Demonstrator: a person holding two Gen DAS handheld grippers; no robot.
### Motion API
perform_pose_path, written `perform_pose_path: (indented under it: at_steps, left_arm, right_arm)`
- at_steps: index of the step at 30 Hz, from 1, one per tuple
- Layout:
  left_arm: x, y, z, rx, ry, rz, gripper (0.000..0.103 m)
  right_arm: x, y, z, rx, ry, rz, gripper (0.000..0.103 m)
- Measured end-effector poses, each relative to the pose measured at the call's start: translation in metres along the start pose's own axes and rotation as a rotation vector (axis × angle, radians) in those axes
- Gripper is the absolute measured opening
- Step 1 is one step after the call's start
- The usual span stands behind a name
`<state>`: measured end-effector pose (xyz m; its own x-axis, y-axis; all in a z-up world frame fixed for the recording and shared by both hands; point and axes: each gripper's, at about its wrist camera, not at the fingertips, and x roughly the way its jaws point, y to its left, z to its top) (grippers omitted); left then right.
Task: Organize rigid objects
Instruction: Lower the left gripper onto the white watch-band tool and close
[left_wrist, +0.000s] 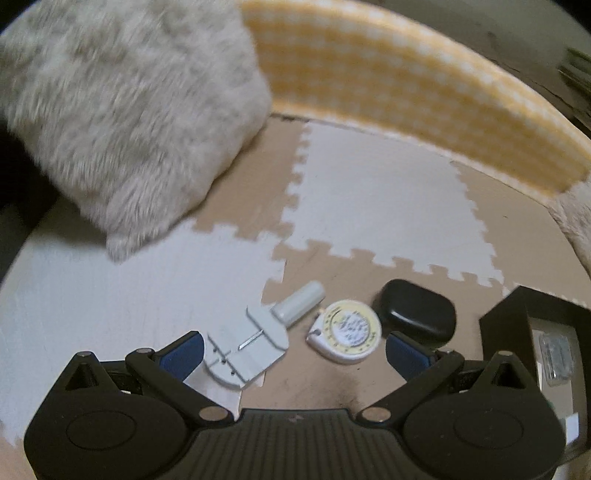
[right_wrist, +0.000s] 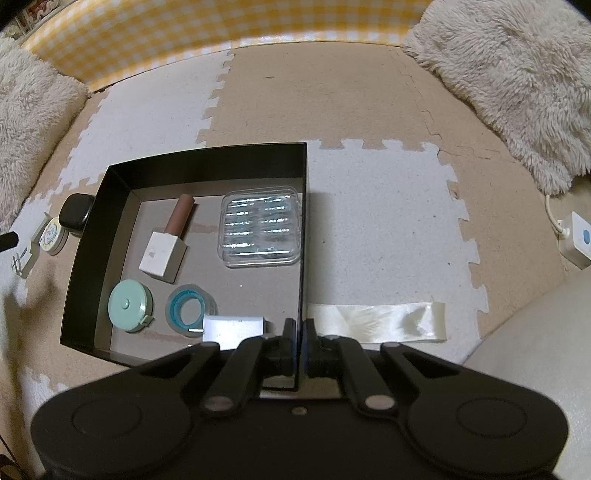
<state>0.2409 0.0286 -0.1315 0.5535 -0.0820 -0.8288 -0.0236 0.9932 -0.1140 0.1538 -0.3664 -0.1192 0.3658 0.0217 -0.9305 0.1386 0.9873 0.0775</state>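
My left gripper (left_wrist: 295, 354) hangs open just above the foam mat. Between and ahead of its fingers lie a white plastic tool (left_wrist: 251, 339), a round yellow tape measure (left_wrist: 347, 330) and a black case (left_wrist: 417, 314), none of them gripped. In the right wrist view my right gripper (right_wrist: 299, 343) is shut on the right wall of the black box (right_wrist: 207, 158). The box holds a brown-and-white tube (right_wrist: 166, 240), a clear plastic case (right_wrist: 260, 227), a mint tape measure (right_wrist: 129, 304), a blue tape roll (right_wrist: 188, 306) and a small white box (right_wrist: 232, 328). The black case (right_wrist: 75, 214) and yellow tape measure (right_wrist: 51, 236) sit left of the box.
Fluffy cream cushions (left_wrist: 122, 110) (right_wrist: 517, 74) flank the puzzle mat, and a yellow gingham wall (left_wrist: 406, 85) runs along the back. A shiny cream ribbon strip (right_wrist: 376, 325) lies right of the box. A white power strip (right_wrist: 576, 240) sits at the far right.
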Motion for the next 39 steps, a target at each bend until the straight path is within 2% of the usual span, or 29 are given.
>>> perform_pose_path:
  at_steps: [3,7,12,21,23,26,34,39]
  left_arm:
    - [0.010,0.010,-0.002,-0.085,0.032,0.047,0.103]
    - [0.020,0.024,-0.004,-0.146,0.038,0.092,0.101]
    - [0.033,0.036,-0.006,-0.220,0.047,0.102,0.094]
    - [0.046,0.035,-0.003,-0.226,0.013,0.111,0.085]
    - [0.046,0.034,-0.003,-0.212,0.005,0.105,0.080]
    - [0.045,0.031,-0.002,-0.197,0.000,0.104,0.066]
    - [0.040,0.031,-0.001,-0.202,0.005,0.091,0.066]
    - [0.031,0.028,0.000,-0.222,-0.024,0.060,0.066]
  right_arm:
    - [0.001,0.000,0.001,-0.001,0.000,0.000,0.004]
    - [0.002,0.001,0.001,-0.007,0.000,-0.003,0.004]
    - [0.003,0.002,0.002,-0.015,0.001,-0.008,0.004]
    - [0.006,0.002,0.004,-0.020,0.007,-0.007,0.004]
    - [0.007,0.002,0.004,-0.021,0.007,-0.008,0.004]
    - [0.007,0.002,0.004,-0.023,0.008,-0.008,0.004]
    - [0.007,0.002,0.004,-0.025,0.008,-0.010,0.004]
    - [0.007,0.003,0.004,-0.026,0.008,-0.010,0.004]
